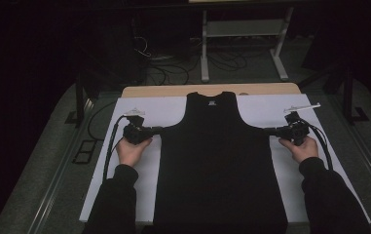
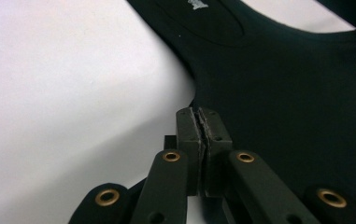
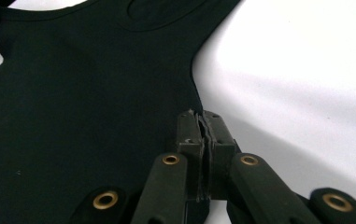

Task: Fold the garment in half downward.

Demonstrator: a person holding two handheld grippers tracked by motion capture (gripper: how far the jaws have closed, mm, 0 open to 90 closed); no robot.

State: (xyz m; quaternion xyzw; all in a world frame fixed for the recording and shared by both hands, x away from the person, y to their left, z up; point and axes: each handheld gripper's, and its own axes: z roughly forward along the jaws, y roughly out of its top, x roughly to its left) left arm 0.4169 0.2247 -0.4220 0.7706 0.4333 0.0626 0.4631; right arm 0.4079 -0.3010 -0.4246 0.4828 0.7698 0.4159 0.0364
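Observation:
A black sleeveless top (image 1: 219, 161) lies flat, neck away from me, on a white board (image 1: 266, 105). My left gripper (image 1: 159, 129) is at the top's left underarm corner, and the cloth is drawn out to a point at its tips. In the left gripper view the jaws (image 2: 202, 114) are pressed together at the edge of the dark cloth (image 2: 283, 93). My right gripper (image 1: 267, 129) is at the right underarm corner in the same way. Its jaws (image 3: 200, 116) are pressed together on the cloth's edge (image 3: 87, 93), beside the white board (image 3: 297, 70).
The board rests on a wooden table whose far edge (image 1: 173, 90) shows behind the neck. On the dark floor beyond are loose cables (image 1: 173, 63) and a white frame stand (image 1: 241, 29). A black stand leg (image 1: 348, 97) rises at the right. White board lies bare on both sides of the top.

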